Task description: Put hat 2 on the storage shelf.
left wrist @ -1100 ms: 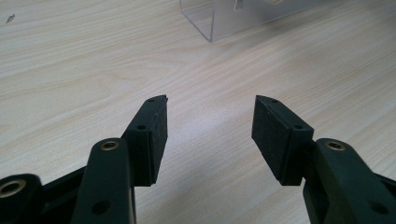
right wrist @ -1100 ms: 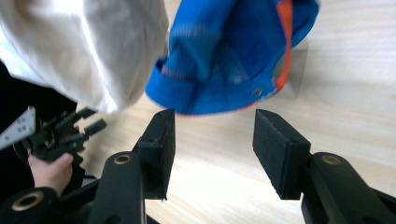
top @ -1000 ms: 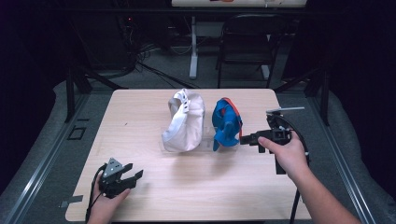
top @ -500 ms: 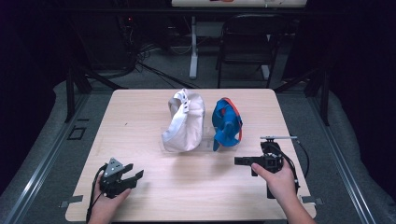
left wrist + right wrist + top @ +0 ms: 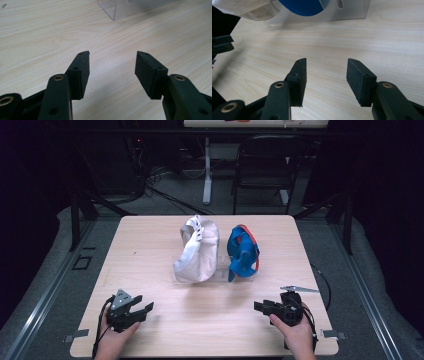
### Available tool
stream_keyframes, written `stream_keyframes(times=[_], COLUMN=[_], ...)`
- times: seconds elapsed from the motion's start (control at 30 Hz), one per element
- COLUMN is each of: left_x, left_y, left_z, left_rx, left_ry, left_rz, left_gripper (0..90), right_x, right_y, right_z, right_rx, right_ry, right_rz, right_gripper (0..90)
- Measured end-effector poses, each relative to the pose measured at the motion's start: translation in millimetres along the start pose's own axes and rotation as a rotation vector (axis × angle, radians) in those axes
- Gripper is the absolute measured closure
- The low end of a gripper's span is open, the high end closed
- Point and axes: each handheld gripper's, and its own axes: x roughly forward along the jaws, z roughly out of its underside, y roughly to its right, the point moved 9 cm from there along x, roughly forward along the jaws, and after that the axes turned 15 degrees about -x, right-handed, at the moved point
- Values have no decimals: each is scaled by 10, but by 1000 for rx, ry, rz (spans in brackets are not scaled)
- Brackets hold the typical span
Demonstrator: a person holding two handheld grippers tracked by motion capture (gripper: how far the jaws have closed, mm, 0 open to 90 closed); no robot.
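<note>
The left gripper rests at the near left of the tabletop, jaws spread, nothing between them; the white cap and the blue cap sit side by side on a clear acrylic stand at mid-tabletop, well apart from both grippers; the right gripper rests at the near right, jaws spread and empty, pointing left.
</note>
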Motion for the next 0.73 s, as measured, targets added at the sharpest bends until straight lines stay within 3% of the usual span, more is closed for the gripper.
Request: stream_keyframes(times=[0.37, 0.47, 0.73], left_x=[3, 9, 40], left_y=[5, 8, 62], left_z=[-4, -4, -5], left_rx=[2, 5, 18], left_ry=[2, 1, -8], left_rz=[3, 4, 16], left_gripper=[458, 459, 461], right_x=[-35, -27, 39], right_y=[132, 163, 168], right_z=[76, 83, 130], right_rx=[-27, -14, -34], right_ry=[76, 94, 80], right_rz=[36, 61, 74], right_gripper=[502, 505, 491])
